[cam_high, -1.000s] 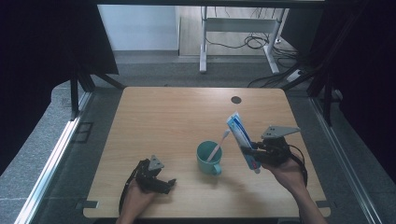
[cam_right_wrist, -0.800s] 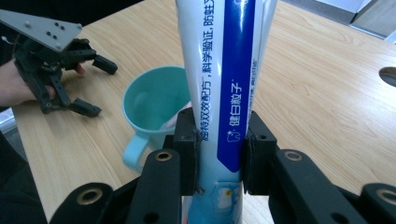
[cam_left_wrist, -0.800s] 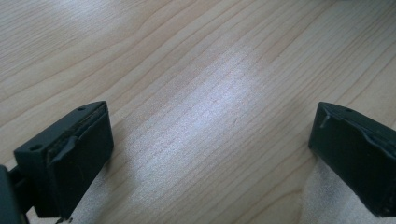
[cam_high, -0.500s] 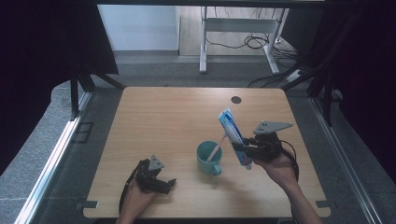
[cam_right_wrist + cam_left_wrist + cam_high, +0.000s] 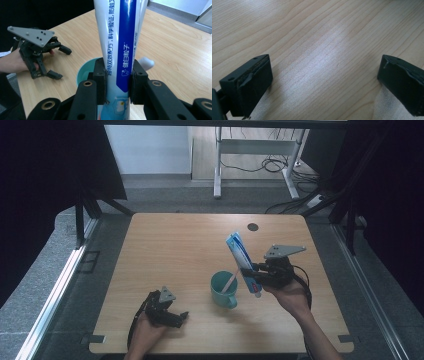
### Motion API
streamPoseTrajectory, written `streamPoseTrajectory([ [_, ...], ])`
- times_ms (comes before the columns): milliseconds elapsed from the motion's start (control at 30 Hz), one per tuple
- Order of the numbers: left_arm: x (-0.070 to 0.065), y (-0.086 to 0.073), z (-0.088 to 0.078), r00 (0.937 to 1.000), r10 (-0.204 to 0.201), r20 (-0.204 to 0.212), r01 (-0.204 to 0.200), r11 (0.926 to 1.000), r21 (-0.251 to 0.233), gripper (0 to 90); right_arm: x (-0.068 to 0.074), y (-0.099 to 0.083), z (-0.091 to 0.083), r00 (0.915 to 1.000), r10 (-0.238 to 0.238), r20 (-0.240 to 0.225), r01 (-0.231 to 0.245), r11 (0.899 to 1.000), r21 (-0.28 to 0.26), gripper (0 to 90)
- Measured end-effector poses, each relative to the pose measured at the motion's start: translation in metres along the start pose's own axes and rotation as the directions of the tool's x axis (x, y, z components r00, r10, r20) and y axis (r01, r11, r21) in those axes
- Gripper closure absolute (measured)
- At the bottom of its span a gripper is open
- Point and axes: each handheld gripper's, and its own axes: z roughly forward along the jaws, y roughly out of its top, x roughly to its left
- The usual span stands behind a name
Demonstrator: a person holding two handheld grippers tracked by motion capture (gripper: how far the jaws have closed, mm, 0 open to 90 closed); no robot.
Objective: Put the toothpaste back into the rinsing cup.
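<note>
A blue-and-white toothpaste tube point(image 5: 242, 260) stands tilted in the air just right of a teal mug point(image 5: 223, 290), cap end down. My right gripper point(image 5: 255, 276) is shut on its lower part; in the right gripper view both pads press the toothpaste tube point(image 5: 120, 50) with the mug point(image 5: 83, 71) right behind it. A white toothbrush point(image 5: 230, 281) leans inside the mug. My left gripper point(image 5: 181, 317) rests open on the table near the front edge, left of the mug. Its fingers point(image 5: 249, 82) stand wide apart over bare wood in the left gripper view.
The wooden table point(image 5: 175, 245) has a round cable hole point(image 5: 252, 226) near its back right. Dark curtains hang at both sides. A metal desk frame point(image 5: 250, 155) and cables stand on the floor behind the table.
My right gripper has carried the toothpaste tube to the left, closer to the mug, and slightly up. The left gripper has stayed where it was.
</note>
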Motion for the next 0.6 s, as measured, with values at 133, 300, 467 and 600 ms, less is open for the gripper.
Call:
streamPoseTrajectory([
  [133,0.000,0.000,0.000,1.0000,0.000,0.000,0.000,1.0000,0.000,0.0,0.002,0.004,0.005,1.0000,-0.003,-0.001,0.003,1.000,-0.002,71.2],
  [300,0.000,0.000,0.000,1.0000,0.000,0.000,0.000,1.0000,0.000,0.0,0.004,0.009,0.012,1.0000,-0.003,-0.004,0.003,1.000,-0.008,71.2],
  [467,0.000,0.000,0.000,1.0000,0.000,0.000,0.000,1.0000,0.000,0.0,0.006,0.015,0.017,1.0000,-0.005,-0.005,0.005,1.000,-0.013,71.2],
  [600,0.000,0.000,0.000,1.0000,0.000,0.000,0.000,1.0000,0.000,0.0,0.007,0.018,0.022,1.0000,-0.008,-0.004,0.008,1.000,-0.018,71.2],
])
